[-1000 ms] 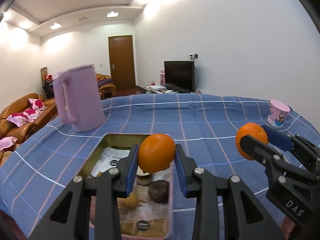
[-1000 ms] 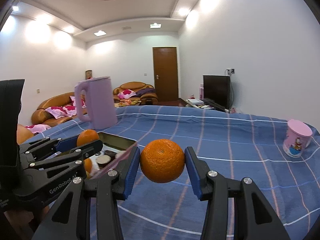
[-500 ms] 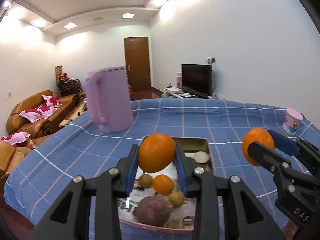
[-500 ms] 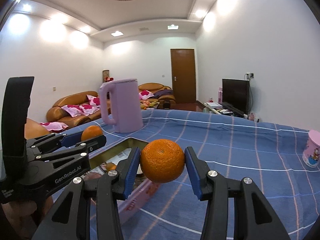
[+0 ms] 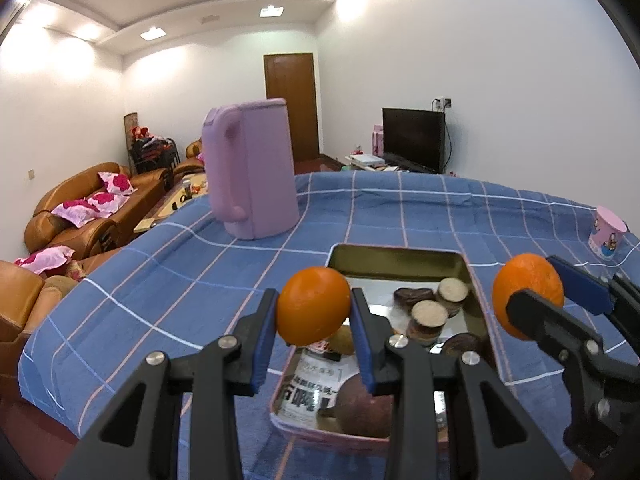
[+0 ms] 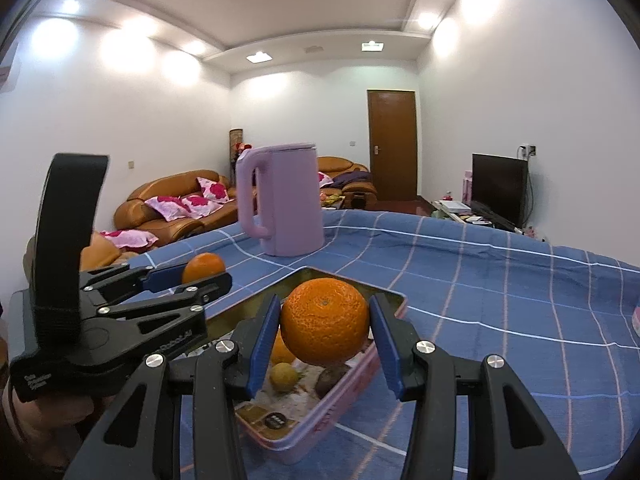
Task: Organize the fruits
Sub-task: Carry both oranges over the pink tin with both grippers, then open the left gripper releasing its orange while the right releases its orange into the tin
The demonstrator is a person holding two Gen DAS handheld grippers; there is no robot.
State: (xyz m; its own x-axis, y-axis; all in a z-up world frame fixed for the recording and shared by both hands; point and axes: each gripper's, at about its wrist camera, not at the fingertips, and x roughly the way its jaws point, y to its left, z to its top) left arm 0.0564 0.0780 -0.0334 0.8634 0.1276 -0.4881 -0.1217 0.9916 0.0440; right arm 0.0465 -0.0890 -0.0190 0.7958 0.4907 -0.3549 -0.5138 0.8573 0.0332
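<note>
Clamping one orange (image 5: 313, 310) each, both claws hang over the tin (image 5: 400, 256).

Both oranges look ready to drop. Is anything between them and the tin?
Nothing visible. The left gripper and right gripper each hold an orange above the open tin, which already holds some food.
</note>
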